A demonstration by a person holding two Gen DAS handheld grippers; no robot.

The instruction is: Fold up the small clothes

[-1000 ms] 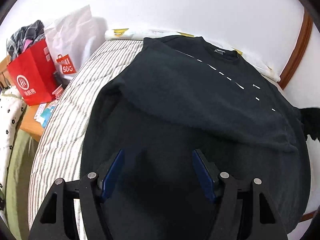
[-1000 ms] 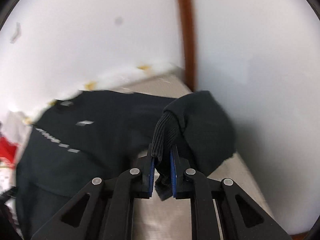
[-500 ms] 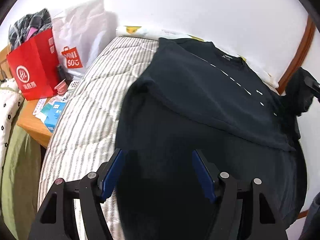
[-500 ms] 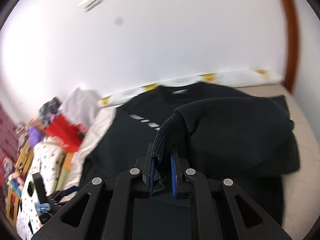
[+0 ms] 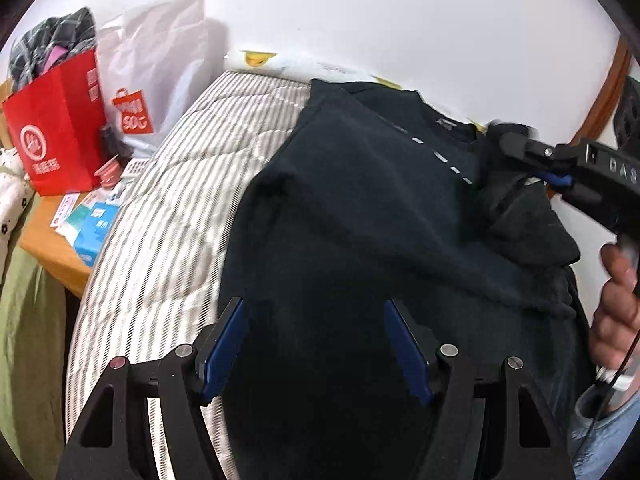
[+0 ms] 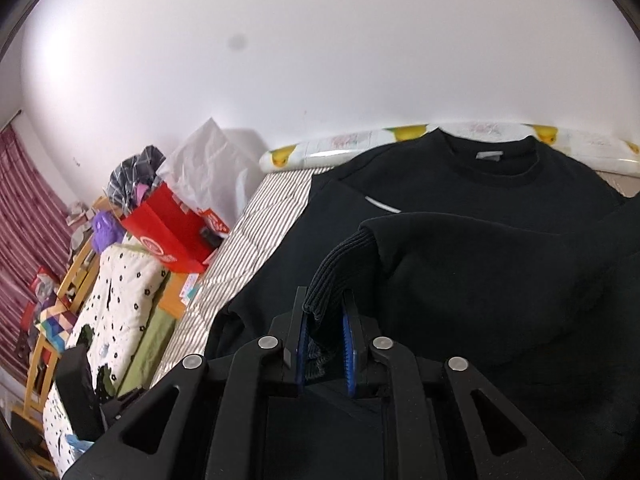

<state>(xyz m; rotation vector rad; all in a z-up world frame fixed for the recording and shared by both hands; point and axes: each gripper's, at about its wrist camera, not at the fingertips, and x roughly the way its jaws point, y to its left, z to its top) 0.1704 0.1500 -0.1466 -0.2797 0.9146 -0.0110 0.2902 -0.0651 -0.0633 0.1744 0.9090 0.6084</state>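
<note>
A black sweatshirt [image 5: 360,208] lies flat on the striped mattress [image 5: 180,220], collar toward the wall. Its left sleeve is folded over the body. The right sleeve [image 6: 480,264] is drawn across the chest, and its ribbed cuff [image 6: 340,264] sits between the jaws of my right gripper [image 6: 323,300]. Those jaws are opening, and a sliver of blue pad shows beside the cuff. In the left wrist view the right gripper [image 5: 520,148] hovers over the garment's right shoulder, held by a hand [image 5: 616,300]. My left gripper [image 5: 313,308] is open above the hem, with nothing between its fingers.
A red paper bag [image 5: 56,132] and a white plastic bag [image 5: 160,72] stand left of the bed on a wooden side table [image 5: 44,240] with small packets. A rolled duck-print mat [image 6: 360,144] runs along the wall. A dotted quilt [image 6: 120,292] lies further left.
My right gripper swung left from the wall corner over the sweatshirt, dragging the sleeve across the chest, and its jaws have widened. The left gripper shifted slightly; its opening is the same.
</note>
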